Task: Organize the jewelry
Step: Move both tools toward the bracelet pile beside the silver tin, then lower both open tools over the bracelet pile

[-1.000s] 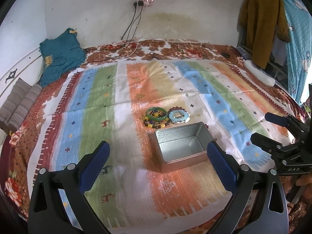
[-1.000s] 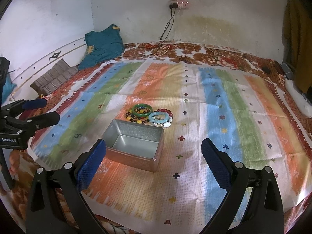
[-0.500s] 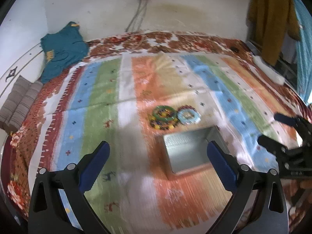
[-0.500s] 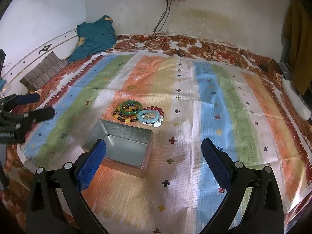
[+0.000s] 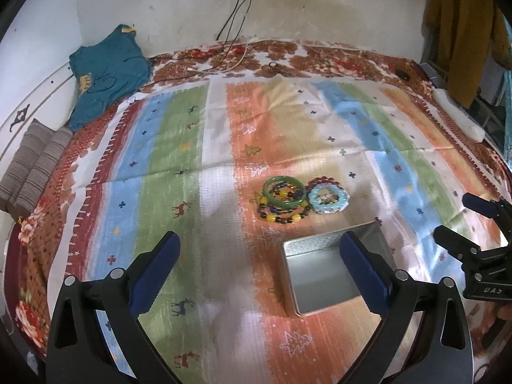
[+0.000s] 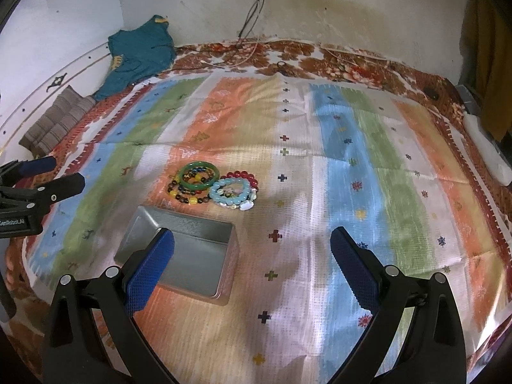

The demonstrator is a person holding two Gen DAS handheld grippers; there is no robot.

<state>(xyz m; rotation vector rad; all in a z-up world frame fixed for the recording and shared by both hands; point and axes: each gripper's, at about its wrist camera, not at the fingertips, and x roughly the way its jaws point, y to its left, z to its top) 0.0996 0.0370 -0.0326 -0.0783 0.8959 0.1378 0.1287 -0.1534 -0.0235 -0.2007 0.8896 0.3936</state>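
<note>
A small pile of bracelets lies on the striped cloth: a green bangle (image 5: pixel 284 191) (image 6: pixel 199 175) over a dark and yellow beaded one (image 5: pixel 281 216) (image 6: pixel 187 196), and a light blue beaded one (image 5: pixel 328 199) (image 6: pixel 231 192) over a red beaded one (image 6: pixel 244 174). Just in front of the pile sits an open, empty metal tin (image 5: pixel 320 275) (image 6: pixel 188 254). My left gripper (image 5: pixel 259 256) is open, hovering short of the tin with nothing between its fingers. My right gripper (image 6: pixel 252 252) is open too, empty, to the right of the tin.
The striped cloth (image 5: pixel 179 147) covers a floral bedspread (image 5: pixel 320 54). A teal garment (image 5: pixel 108 73) and a striped cushion (image 5: pixel 32 163) lie at the far left. Cables (image 5: pixel 236 12) hang from a wall socket. Clothes (image 5: pixel 457 32) hang at the right, above a white power strip (image 5: pixel 457 112).
Both grippers have shifted: the tin and bracelets slid right and down in the left view, left in the right view. Both stay open and empty.
</note>
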